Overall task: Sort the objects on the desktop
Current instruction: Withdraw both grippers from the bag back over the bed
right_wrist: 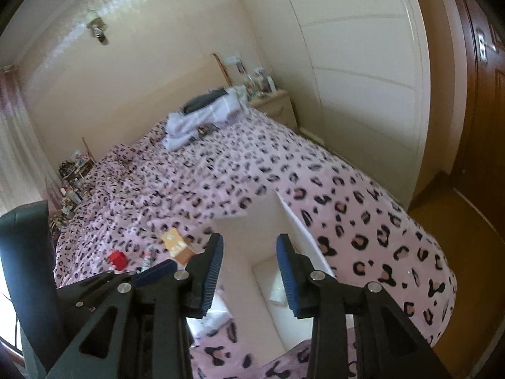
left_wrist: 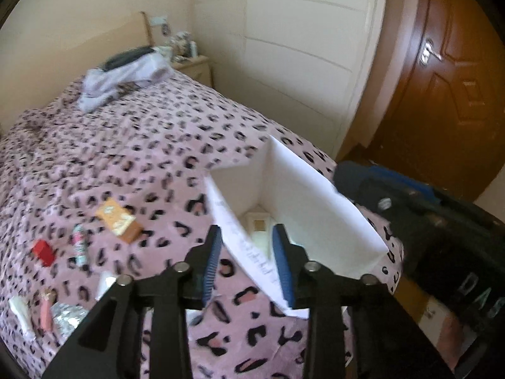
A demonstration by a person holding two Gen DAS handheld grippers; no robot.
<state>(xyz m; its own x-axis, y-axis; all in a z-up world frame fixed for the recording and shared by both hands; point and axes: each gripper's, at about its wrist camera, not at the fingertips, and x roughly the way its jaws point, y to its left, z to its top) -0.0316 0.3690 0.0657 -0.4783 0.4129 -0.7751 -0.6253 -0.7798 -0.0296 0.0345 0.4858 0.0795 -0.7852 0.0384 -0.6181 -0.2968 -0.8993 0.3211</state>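
- Open white cardboard box [left_wrist: 300, 208] sits on the pink leopard-print bedspread [left_wrist: 126, 145] right ahead of my left gripper [left_wrist: 247, 252]; its near wall with handwriting runs between the blue pads. A small pale packet [left_wrist: 259, 222] lies on the box floor.
- My left gripper is parted and grasps nothing; the pads don't look pressed on the wall, though blur makes it hard to tell.
- My right gripper [right_wrist: 251, 262] is also released and empty, over the box interior [right_wrist: 252, 271].
- Unsorted items lie to the left of my left gripper: orange-tan carton [left_wrist: 118, 221], patterned tube [left_wrist: 79, 244], red block [left_wrist: 44, 251], with a pink stick [left_wrist: 46, 311], crinkled foil wrapper [left_wrist: 68, 315] and white pieces nearer the frame's bottom left.
- Risk, my judgement: the left pad could snag the thin box wall when swinging left, tipping or dragging the light box on soft bedding.
- Risk: the box sits close to the bed's edge on the right of the tools; a nudge could push it off.
- The grippers are near each other and could collide.
- Open room: wide bedspread ahead and left; right side is limited by the edge, wardrobe [right_wrist: 363, 79] and brown wooden door [left_wrist: 448, 72].
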